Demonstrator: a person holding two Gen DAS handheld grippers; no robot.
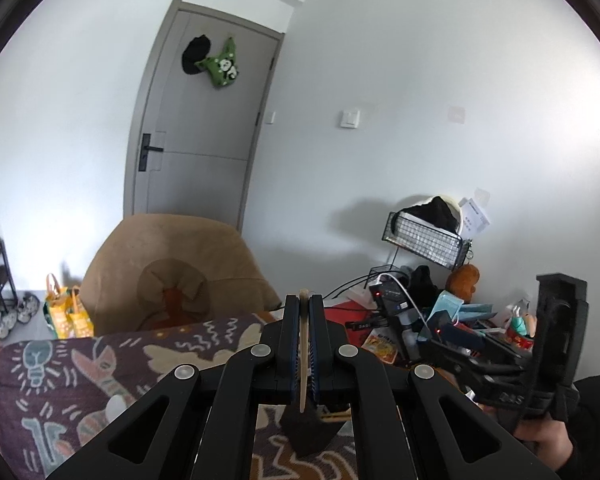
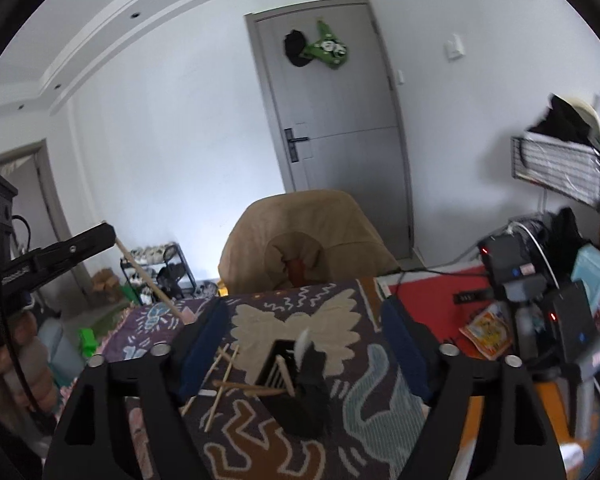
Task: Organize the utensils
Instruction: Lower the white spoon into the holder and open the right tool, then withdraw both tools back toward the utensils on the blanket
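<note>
Your left gripper [image 1: 304, 308] clamps wooden chopstick [image 1: 303, 344] upright above black holder [image 1: 304, 428]. Only right view shows loose chopsticks [image 2: 224, 380] on patterned cloth [image 2: 364, 412] beside holder, white utensil, possibly spoon [image 2: 302, 344], inside. Your right gripper [image 2: 304, 320] gapes wide, empty.

Wooden chopstick [image 1: 303, 344] clamped upright, loose chopsticks [image 2: 224, 380] crossed beside black holder [image 2: 296, 392] on cloth

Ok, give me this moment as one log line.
left hand-held gripper: shut on chopstick | right hand-held gripper: open over black holder | loose chopsticks: on patterned cloth
</note>
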